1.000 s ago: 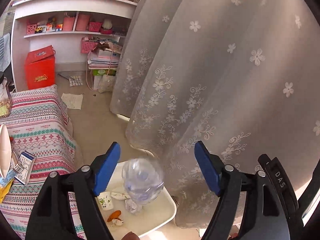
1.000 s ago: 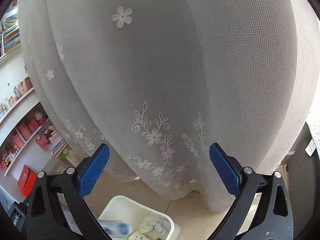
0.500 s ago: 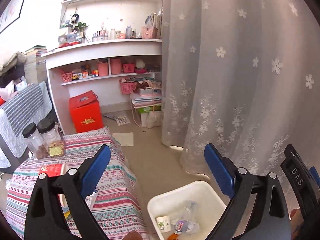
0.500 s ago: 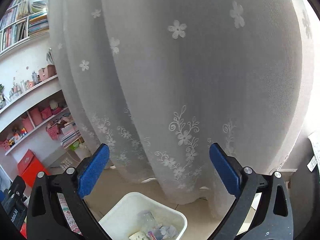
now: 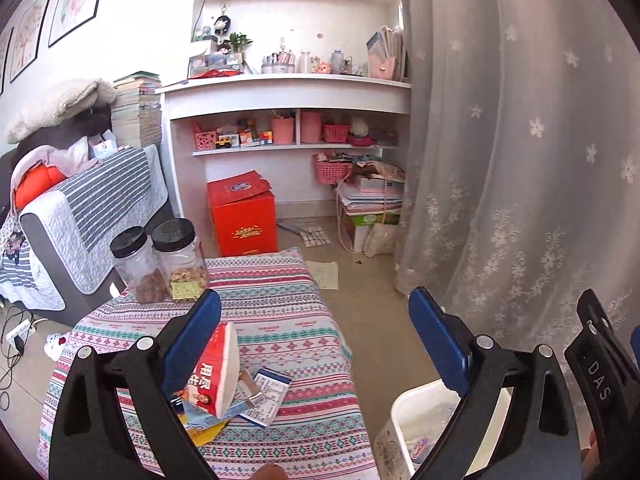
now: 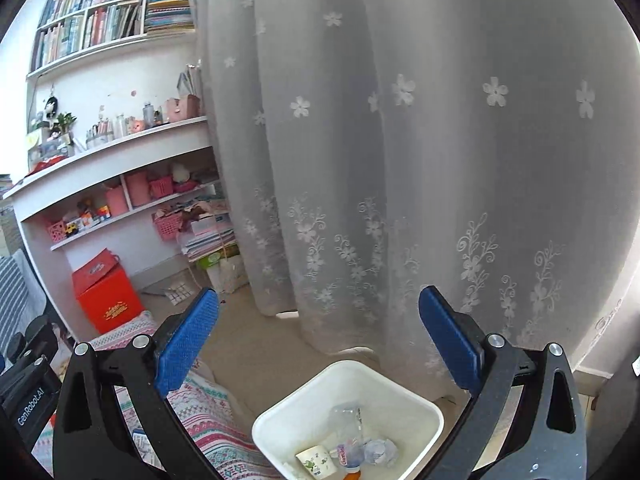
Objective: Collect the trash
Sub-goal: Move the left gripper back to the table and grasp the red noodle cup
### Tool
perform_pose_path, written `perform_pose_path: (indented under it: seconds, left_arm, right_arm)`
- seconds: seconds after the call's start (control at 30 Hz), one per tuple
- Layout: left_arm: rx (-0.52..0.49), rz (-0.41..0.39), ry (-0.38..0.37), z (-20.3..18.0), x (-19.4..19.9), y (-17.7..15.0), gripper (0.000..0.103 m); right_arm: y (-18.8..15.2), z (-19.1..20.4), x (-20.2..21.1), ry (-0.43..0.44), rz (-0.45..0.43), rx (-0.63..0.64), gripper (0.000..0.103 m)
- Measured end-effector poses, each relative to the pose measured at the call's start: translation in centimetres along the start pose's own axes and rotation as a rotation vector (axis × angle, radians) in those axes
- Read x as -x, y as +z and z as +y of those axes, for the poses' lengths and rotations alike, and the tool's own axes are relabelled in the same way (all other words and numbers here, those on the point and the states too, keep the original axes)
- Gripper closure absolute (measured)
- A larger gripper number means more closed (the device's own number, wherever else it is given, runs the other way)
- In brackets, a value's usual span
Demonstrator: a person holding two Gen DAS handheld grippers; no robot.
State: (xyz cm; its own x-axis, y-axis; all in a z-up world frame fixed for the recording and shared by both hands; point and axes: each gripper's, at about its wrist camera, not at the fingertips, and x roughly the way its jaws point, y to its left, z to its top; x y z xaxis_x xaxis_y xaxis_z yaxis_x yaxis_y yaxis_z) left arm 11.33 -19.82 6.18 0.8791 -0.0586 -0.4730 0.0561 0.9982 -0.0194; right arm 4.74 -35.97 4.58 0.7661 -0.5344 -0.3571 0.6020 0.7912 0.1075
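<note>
Your left gripper (image 5: 314,340) hangs w/ jaws spread wide, nothing in them, over the striped patterned table cloth (image 5: 280,320). A red-and-white paper carton (image 5: 218,368) lies there on flat wrappers. Right gripper (image 6: 318,338) is also released & empty, above the white plastic trash bin (image 6: 280,412), which holds a clear crushed plastic bottle (image 6: 348,420) and a small paper cup (image 6: 316,462).

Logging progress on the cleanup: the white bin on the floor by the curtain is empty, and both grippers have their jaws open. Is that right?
Not quite. The white bin by the curtain is not empty: the right wrist view shows a clear plastic bottle, a small paper cup and crumpled scraps inside. Both the left gripper and right gripper do have their jaws open.
</note>
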Motion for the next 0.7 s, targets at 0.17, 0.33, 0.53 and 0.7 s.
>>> perform_pose_path:
  seconds: [0.17, 0.33, 0.53, 0.7]
  left_arm:
    - [0.025, 0.043, 0.064, 4.3, -1.2, -1.0, 0.011]
    - [0.048, 0.122, 0.137, 9.0, -3.5, -2.4, 0.011]
    - [0.059, 0.291, 0.117, 14.2, -7.8, -2.9, 0.011]
    - [0.068, 0.467, -0.026, 15.0, -11.9, -2.1, 0.011]
  right_arm:
    - [-0.9, 3.8, 1.1, 0.069, 0.009, 0.046, 0.007]
    - [-1.8, 7.0, 1.5, 0.128, 0.045, 0.070, 0.007]
    - [-2.2, 9.5, 1.5, 0.193, 0.104, 0.030, 0.007]
    - [-2.4, 10.3, 0.9, 0.212, 0.146, -0.004, 0.007]
